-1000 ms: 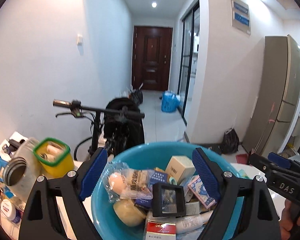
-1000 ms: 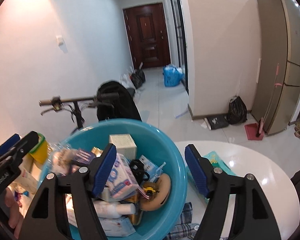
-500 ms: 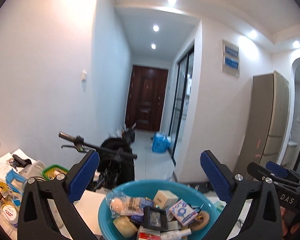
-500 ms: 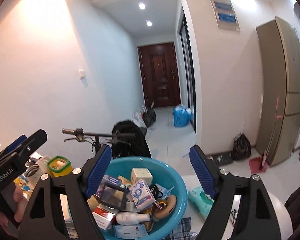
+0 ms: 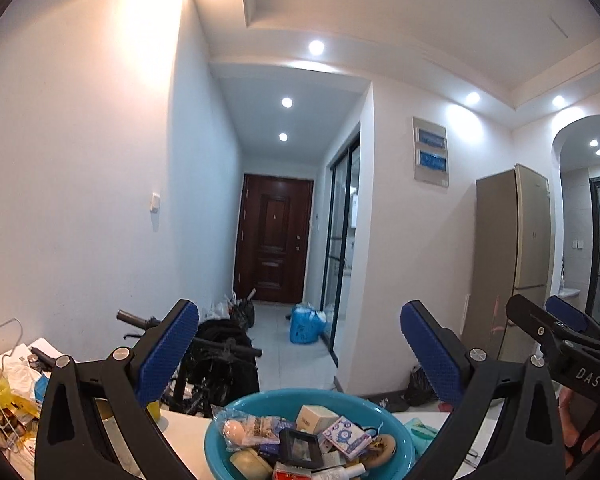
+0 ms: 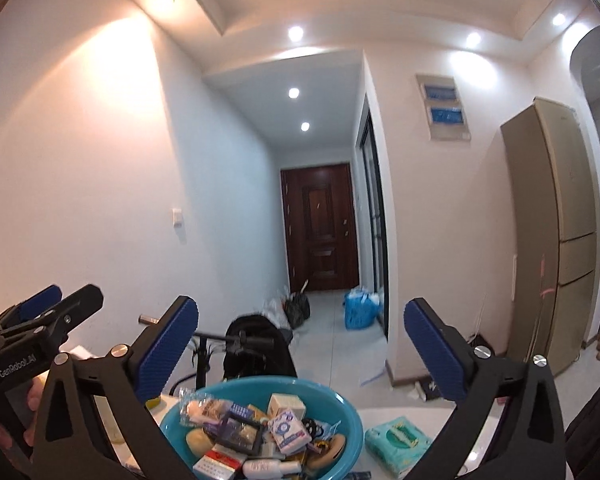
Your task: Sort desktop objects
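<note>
Where frames crop teal basin (image 5: pixel 216 436) (image 6: pixel 350 412), contents jumbled, 2 grippers (image 5: pixel 300 356) (image 6: pixel 301 354) agape.

Both wrist views look forward and tilted upward from just above the table; ceiling fills the upper half of each frame; the left gripper (image 5: pixel 300 352) and right gripper (image 6: pixel 300 350) frame the lower corners; both share the teal basin (image 5: pixel 220 436) at bottom centre, the brown door (image 6: pixel 320 226) mid-frame and the fridge (image 5: pixel 512 256) at right.

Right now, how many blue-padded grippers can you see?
2: the left gripper and the right gripper, both open, raised above the teal basin of small items.
</note>
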A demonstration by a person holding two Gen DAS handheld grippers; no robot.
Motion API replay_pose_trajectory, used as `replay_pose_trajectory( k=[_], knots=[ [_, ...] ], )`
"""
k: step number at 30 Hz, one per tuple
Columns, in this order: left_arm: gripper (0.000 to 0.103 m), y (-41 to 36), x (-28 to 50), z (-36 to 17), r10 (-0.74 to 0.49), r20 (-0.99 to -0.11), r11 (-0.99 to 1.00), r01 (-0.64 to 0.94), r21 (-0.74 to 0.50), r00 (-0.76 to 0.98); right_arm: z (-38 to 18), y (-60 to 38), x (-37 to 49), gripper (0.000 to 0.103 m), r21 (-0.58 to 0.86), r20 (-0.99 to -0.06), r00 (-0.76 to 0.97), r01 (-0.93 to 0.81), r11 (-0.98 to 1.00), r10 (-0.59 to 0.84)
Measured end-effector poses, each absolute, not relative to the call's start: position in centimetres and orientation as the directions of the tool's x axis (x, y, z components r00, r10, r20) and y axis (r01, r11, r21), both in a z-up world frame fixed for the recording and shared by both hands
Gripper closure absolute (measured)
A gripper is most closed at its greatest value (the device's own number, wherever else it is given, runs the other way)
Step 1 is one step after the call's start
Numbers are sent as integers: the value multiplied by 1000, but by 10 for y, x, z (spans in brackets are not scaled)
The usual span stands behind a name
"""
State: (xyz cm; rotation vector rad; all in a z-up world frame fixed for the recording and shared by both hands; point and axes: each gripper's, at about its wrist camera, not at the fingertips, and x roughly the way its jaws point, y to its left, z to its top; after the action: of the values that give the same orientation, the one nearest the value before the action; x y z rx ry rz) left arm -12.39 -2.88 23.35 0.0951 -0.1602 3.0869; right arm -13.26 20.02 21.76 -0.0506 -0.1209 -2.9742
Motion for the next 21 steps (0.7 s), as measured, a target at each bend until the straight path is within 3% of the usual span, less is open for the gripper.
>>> replay_pose_trajectory(
  k=[8, 21],
  knots=[
    [0, -30, -68, 242, 30, 242, -996, -50, -78, -970, 230, 224, -98, 0, 158, 134, -973, 208, -965, -188],
    [0, -47, -11, 247, 60, 374, -990, -105, -99, -925, 236, 214, -31, 0, 95, 312, -938, 188, -978, -151]
  ],
)
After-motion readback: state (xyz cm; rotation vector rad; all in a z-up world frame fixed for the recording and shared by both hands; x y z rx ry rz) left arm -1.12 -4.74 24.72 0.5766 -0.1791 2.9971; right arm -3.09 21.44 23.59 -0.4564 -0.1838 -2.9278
